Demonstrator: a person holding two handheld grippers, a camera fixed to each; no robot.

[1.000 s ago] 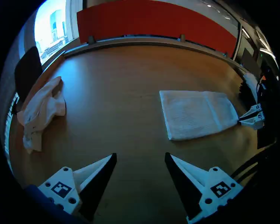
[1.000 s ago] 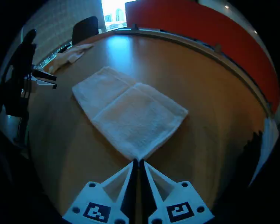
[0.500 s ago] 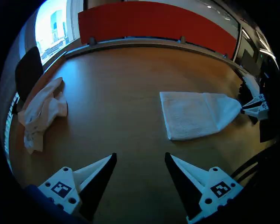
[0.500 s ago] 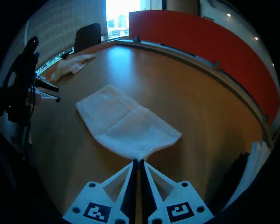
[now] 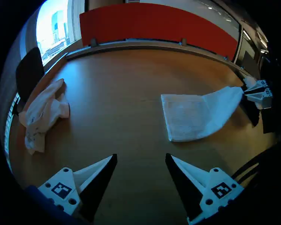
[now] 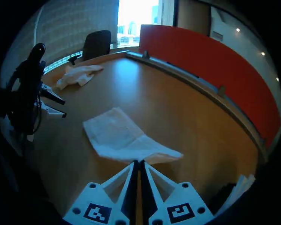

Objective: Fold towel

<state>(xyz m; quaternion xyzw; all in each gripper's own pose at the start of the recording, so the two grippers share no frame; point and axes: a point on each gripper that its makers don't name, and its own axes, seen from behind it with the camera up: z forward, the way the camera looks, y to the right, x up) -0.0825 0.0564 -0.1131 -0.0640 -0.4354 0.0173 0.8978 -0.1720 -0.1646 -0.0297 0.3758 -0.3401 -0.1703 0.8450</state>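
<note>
One big table [image 6: 170,101] lies under the right claw [image 6: 139,162]. The white towel [image 6: 114,135] sits just ahead of it, one corner pinched and lifted. Carry that corner slowly over to the far edge. The left claw [image 5: 140,155] hangs spread.

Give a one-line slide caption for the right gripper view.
Right gripper holds the towel by one raised corner.

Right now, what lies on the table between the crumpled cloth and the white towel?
That stretch is bare wooden table, as the left gripper view shows, from the crumpled cloth across to the white towel.
</note>
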